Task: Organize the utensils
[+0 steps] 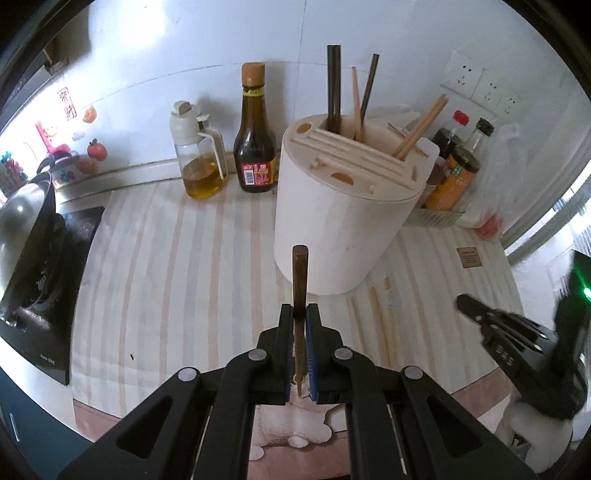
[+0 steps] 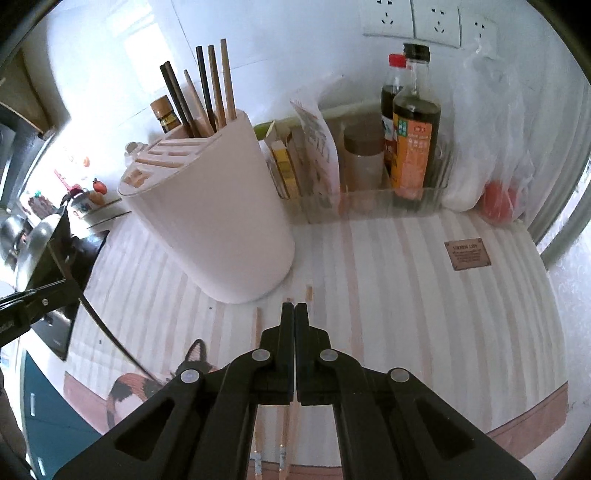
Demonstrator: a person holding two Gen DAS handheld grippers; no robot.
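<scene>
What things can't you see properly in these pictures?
- Left wrist view: the lower end of the dark chopstick is hidden between the left tool.
- Right wrist view: the light chopsticks on the mat run under the right tool.
- The mat label: print too small.

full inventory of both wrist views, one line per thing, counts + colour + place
holder: 1, white, mat centre
chopsticks in holder: about 6, dark and light wood, standing in the top slot
held chopstick: 1, dark brown, upright in left tool
loose chopsticks: about 3, light wood, flat on mat right of holder
mat: 1, white with pink stripes, on counter
oil jar: 1, clear with yellow oil, by wall
sauce bottle: 1, dark, red label, beside oil jar
tray: 1, clear, holds bottles and packets behind holder
plastic bag: 1, clear, far right
stove: 1, black, left
sockets: 3, white, wall
left tool: black, shut on held chopstick
right tool: black, shut, empty
</scene>
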